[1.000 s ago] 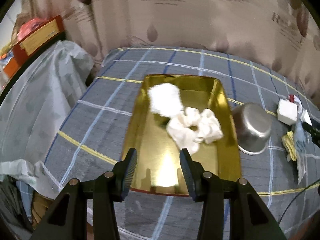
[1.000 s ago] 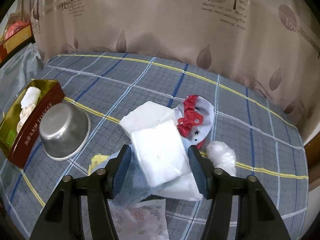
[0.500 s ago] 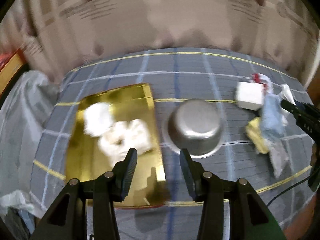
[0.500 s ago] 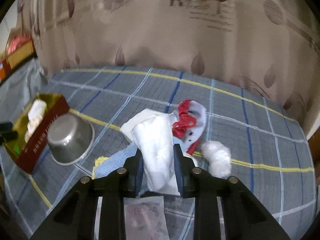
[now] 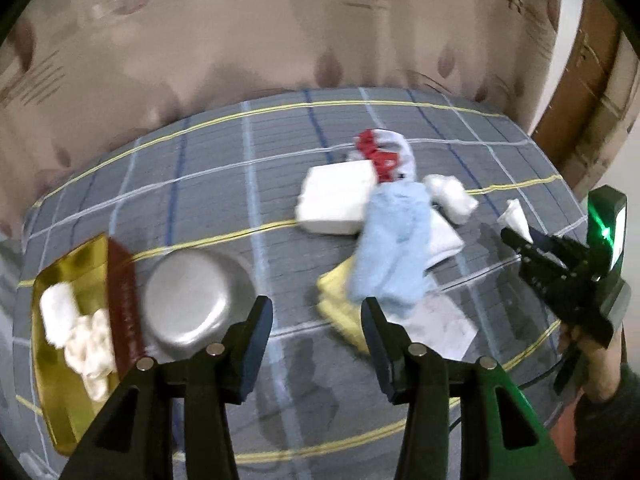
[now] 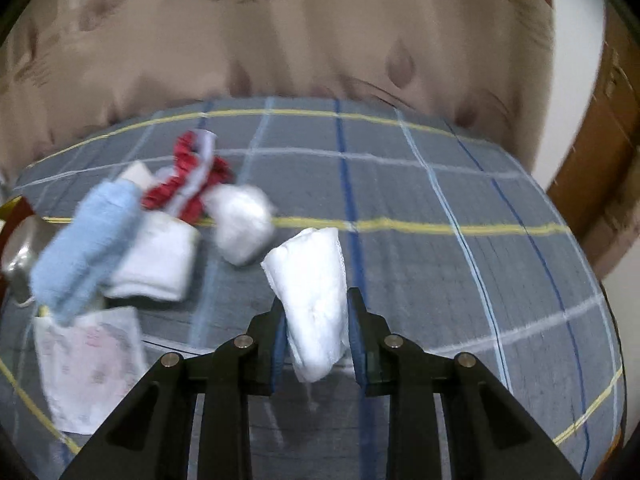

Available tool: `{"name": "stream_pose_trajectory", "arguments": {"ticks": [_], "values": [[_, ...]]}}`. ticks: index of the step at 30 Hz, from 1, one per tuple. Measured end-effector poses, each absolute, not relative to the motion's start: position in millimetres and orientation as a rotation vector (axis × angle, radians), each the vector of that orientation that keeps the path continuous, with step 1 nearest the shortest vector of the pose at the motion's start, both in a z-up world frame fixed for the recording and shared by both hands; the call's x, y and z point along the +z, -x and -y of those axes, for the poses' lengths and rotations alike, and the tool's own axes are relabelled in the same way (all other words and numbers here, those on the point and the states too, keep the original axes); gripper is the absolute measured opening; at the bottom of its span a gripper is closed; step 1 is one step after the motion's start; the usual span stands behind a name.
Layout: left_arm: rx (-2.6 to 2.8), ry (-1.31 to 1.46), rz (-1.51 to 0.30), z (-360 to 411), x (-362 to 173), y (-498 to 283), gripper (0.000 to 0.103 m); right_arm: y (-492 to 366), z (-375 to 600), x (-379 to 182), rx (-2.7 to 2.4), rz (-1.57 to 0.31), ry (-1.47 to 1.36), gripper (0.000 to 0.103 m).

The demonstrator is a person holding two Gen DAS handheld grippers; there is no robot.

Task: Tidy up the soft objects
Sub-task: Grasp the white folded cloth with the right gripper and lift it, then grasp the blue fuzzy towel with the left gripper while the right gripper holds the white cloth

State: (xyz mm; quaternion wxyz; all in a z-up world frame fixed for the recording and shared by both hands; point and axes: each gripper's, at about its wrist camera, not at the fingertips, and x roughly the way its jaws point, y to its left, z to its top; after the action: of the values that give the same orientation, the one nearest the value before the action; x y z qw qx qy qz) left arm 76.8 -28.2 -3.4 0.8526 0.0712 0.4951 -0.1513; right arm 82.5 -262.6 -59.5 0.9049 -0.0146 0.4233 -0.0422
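My right gripper (image 6: pixel 316 304) is shut on a white soft pad (image 6: pixel 314 268), held above the checked cloth to the right of the pile. In the left wrist view that gripper (image 5: pixel 516 236) shows at the right edge, with the pad's tip (image 5: pixel 516 216) sticking out. The pile holds a light blue cloth (image 5: pixel 392 248), a white block (image 5: pixel 336 200), a red and white sock (image 5: pixel 380 152), a white wad (image 5: pixel 452 196) and a yellow cloth (image 5: pixel 340 304). My left gripper (image 5: pixel 316 308) hangs over the near side of the pile, jaws opening, nothing between them.
A gold tray (image 5: pixel 80 256) with white soft pieces (image 5: pixel 86 344) sits at the far left, with an upturned steel bowl (image 5: pixel 196 304) beside it. A printed packet (image 6: pixel 88 364) lies at the pile's near edge. A curtain hangs behind the table and a wooden door stands at the right.
My right gripper closed on the white pad and carried it right, off the pile. My left gripper swung right from over the gold tray to the pile, past the bowl.
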Motion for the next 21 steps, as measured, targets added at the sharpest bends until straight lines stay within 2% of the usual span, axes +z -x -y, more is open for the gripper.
{"name": "stream_pose_trajectory", "arguments": {"ticks": [10,21], "values": [[-0.429,-0.219,-1.068,89,-28,-99,0.047,-84,272,-81,-0.105,-0.896,0.006,0.025],[-0.385,-0.268,-1.081,97,-58,-120,0.047,-85,277,-84,-0.093,-0.907,-0.041,0.026]]}}
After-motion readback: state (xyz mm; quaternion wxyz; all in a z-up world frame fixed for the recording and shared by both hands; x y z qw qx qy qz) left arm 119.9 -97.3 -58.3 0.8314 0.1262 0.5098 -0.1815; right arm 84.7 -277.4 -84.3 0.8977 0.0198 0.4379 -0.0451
